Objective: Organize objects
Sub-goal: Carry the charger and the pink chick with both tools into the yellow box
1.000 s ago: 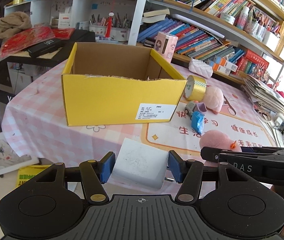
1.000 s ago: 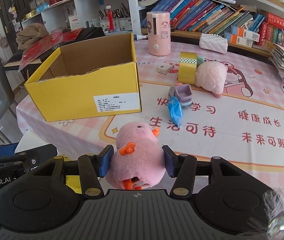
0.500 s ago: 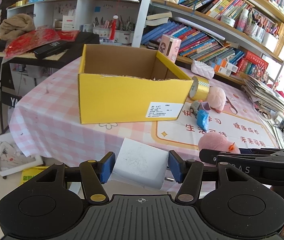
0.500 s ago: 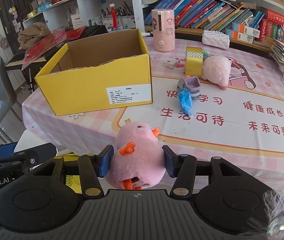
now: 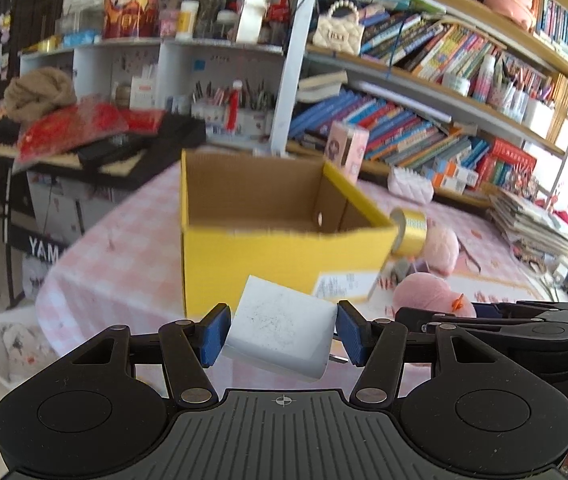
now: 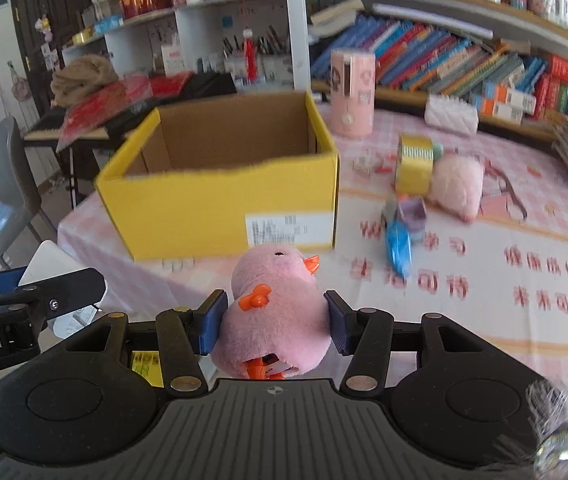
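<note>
While the left gripper (image 5: pixel 279 334) pinches a white block (image 5: pixel 279 338), tilted between its pads, the yellow box (image 5: pixel 279 256) stands straight ahead on the table, its open top above the block. To the right, the right gripper (image 6: pixel 273 326) squeezes a pink plush chick (image 6: pixel 273 312), and the box lies ahead and slightly left. Both seem about equally near it.

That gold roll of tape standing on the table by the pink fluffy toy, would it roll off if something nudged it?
Probably. The tape roll stands on its curved edge, so a push along the table would likely set it rolling. The pink toy beside it might block it on that side. It looks stiff, and its shiny surface may be slippery to grip.
</note>
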